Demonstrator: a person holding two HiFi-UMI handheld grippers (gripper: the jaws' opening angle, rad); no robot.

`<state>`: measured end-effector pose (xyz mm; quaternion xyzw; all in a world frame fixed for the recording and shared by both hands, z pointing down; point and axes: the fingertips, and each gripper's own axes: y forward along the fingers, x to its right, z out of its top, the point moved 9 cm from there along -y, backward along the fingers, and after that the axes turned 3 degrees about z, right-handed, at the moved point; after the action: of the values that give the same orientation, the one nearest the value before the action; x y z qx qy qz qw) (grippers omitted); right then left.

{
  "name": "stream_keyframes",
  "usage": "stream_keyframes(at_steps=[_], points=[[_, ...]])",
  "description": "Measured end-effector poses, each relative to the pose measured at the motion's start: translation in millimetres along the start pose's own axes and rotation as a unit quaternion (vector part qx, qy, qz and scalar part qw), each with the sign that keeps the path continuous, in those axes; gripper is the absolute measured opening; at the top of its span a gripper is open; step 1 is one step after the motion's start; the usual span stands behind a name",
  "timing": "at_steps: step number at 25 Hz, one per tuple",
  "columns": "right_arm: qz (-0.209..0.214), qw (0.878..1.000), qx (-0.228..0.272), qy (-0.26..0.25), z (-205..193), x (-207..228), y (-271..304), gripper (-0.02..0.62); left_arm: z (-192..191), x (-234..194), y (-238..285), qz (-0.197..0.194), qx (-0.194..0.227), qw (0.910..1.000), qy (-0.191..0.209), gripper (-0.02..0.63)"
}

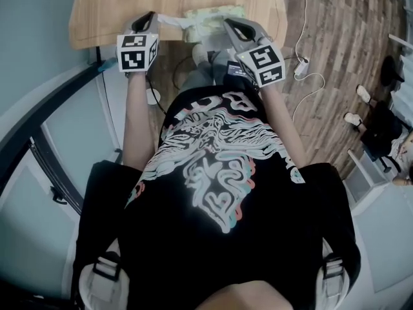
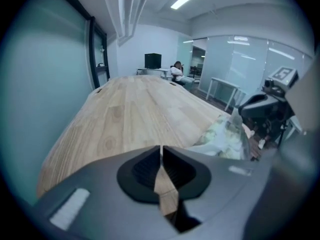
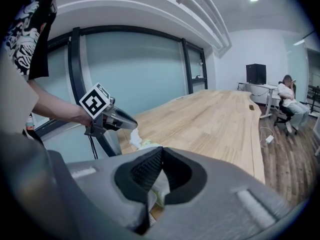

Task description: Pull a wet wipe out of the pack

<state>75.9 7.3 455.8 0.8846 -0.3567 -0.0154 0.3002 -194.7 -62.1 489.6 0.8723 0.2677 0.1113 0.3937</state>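
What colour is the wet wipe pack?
Pale green with white; the pack shows best in the head view.

Left gripper (image 1: 153, 16): jaws pressed together, pinching the wet wipe (image 1: 171, 20) at their tips.
Right gripper (image 1: 227, 22): jaws closed on the edge of the pack (image 1: 216, 15).
Left forearm (image 1: 134, 118): bare, stretched straight forward.
Right forearm (image 1: 282, 118): bare, stretched forward, angled slightly inward.
Gripper tips: turned toward each other, near.

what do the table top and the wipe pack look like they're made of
The table top looks like pale wood with a matte finish: grain lines and plank joints run along it. The wipe pack is probably soft plastic film with a pale green print: it creases and bunches rather than holding a stiff shape.
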Motion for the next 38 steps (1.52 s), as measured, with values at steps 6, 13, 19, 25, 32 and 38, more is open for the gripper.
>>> stream_keyframes(at_steps=[6, 13, 19, 25, 32, 38], points=[[-0.006, 1.0, 0.022, 0.001, 9.6, 9.1, -5.4, 0.002, 6.4, 4.8, -1.4, 0.017, 0.032, 0.9993, 0.009, 0.073], [-0.014, 0.999, 0.03, -0.008, 15.5, 15.4, -12.4, 0.002, 19.1, 9.4, -9.8, 0.047, 0.08, 0.9956, 0.012, 0.089], [-0.032, 0.998, 0.062, -0.009, 26.5, 18.9, -25.6, 0.0, 43.2, 20.8, -34.2, 0.018, 0.138, 0.9902, -0.013, -0.011], [-0.051, 0.993, 0.102, -0.031, 47.6, 18.8, -37.1, 0.0, 65.4, 32.7, -55.8, 0.016, 0.178, 0.9838, -0.003, -0.011], [-0.073, 0.986, 0.145, -0.041, 65.9, 19.8, -49.7, 0.0, 86.3, 48.1, -71.9, 0.004, 0.219, 0.9756, 0.008, -0.011], [-0.094, 0.98, 0.159, -0.069, 80.0, 19.0, -56.6, 0.0, 101.4, 49.6, -84.1, 0.004, 0.249, 0.9684, 0.013, -0.011]])
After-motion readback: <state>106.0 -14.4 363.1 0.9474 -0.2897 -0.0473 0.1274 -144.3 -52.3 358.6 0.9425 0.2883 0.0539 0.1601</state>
